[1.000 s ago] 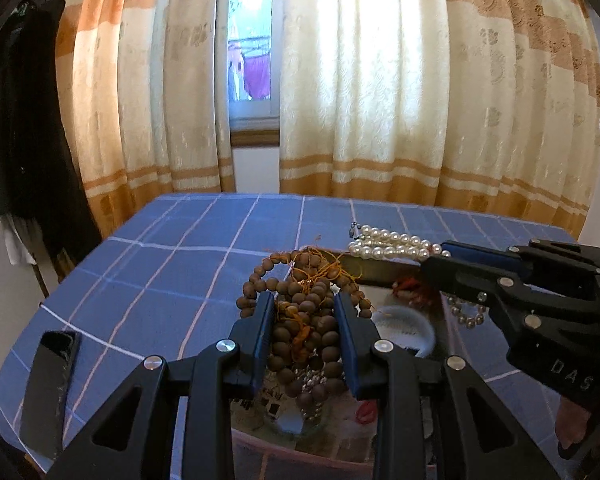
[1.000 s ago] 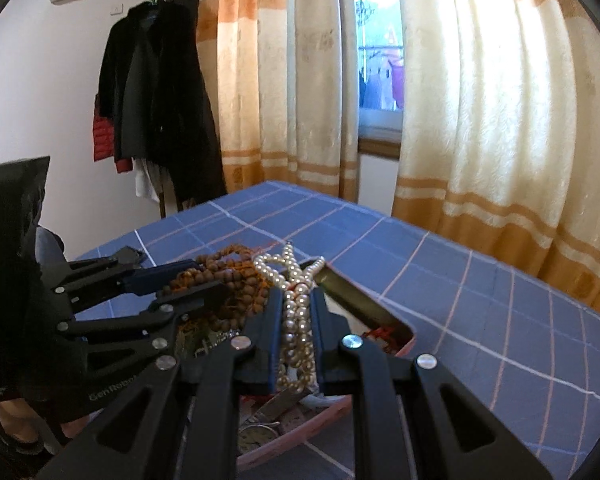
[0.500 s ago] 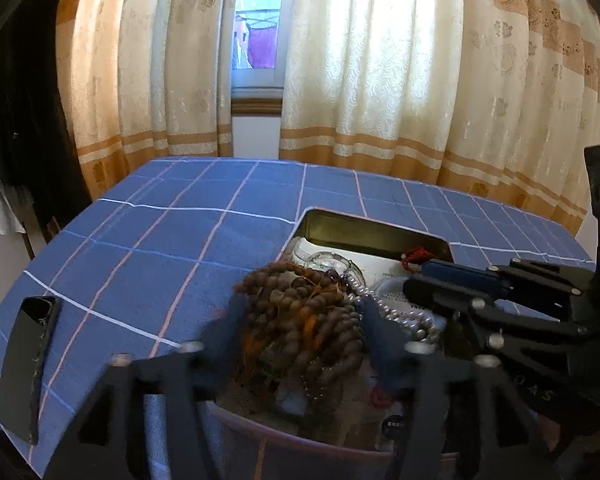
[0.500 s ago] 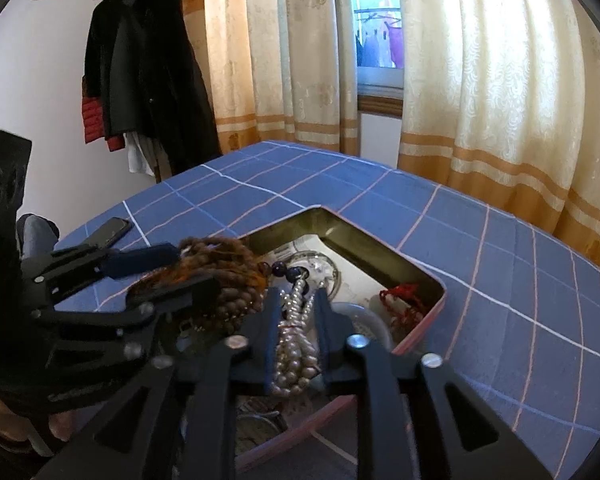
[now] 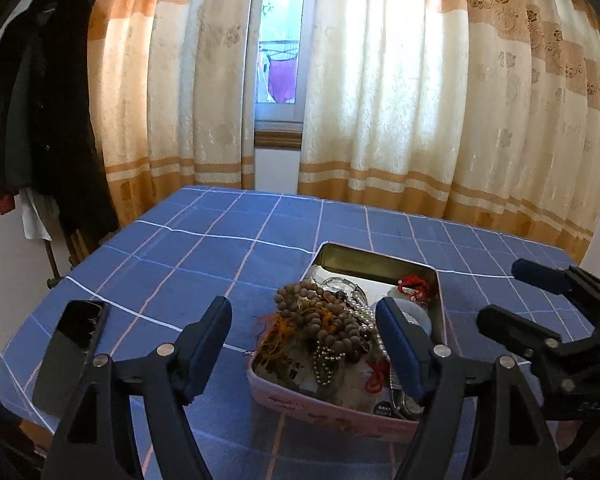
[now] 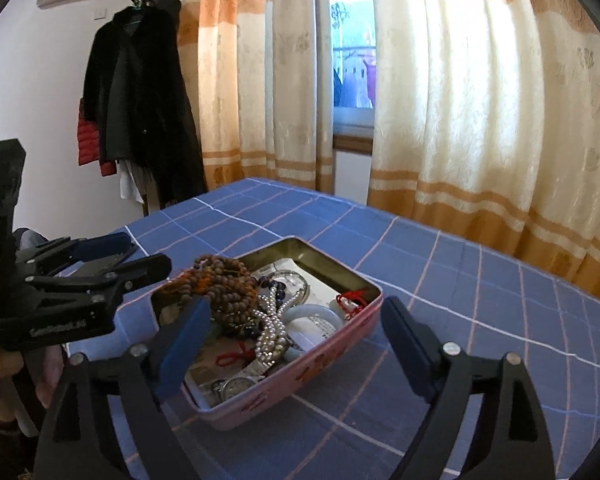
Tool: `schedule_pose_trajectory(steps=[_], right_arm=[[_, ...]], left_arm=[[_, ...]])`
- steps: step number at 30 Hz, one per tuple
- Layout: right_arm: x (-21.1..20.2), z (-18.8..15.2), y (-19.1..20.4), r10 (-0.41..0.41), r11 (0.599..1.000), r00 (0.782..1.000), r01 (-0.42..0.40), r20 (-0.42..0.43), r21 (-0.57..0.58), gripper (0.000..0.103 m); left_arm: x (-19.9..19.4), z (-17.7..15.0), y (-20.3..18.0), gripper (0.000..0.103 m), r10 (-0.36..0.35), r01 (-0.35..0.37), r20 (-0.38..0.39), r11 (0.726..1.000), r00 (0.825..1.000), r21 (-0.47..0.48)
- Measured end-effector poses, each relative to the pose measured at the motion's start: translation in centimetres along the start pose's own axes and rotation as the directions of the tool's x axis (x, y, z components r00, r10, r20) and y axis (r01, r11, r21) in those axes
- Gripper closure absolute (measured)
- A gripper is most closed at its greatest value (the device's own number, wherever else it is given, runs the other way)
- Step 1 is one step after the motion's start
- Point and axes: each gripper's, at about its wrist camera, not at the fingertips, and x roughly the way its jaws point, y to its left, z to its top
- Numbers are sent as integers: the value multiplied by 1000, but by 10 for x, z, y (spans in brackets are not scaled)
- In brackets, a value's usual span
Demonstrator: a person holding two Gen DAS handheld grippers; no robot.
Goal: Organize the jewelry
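A pink rectangular tin (image 5: 324,404) (image 6: 332,352) stands on the blue checked tablecloth. Inside it lie a brown wooden bead necklace (image 5: 320,316) (image 6: 228,288), a white pearl necklace (image 6: 274,332) (image 5: 362,312), a pale bangle (image 6: 312,316), red string charms (image 6: 350,300) and a wristwatch (image 6: 240,380). My left gripper (image 5: 304,340) is open and empty, held above the tin's near end. My right gripper (image 6: 296,340) is open and empty, just in front of the tin. Each gripper also shows in the other's view, the right (image 5: 540,300) and the left (image 6: 112,260).
A black phone (image 5: 70,354) lies on the tablecloth (image 5: 204,264) near its left edge. Cream and orange curtains (image 5: 420,100) hang behind the table. Dark coats (image 6: 140,100) hang at the left wall.
Both grippers lowered their necklaces into the tin, opened and let go. The bead and pearl necklaces now lie in the tin, and both grippers have drawn back.
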Motion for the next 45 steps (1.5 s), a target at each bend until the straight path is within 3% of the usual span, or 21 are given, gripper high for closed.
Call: schedule_pose_trajectory(steps=[16, 45], right_arm=[[-20, 0, -3, -11, 1000, 999, 10, 51, 13, 10], [-19, -1, -3, -10, 1000, 999, 9, 49, 15, 9]], left_arm=[[-15, 1, 2, 28, 4, -3, 32, 1000, 999, -14], [-13, -2, 0, 28, -2, 2, 25, 1000, 1000, -7]])
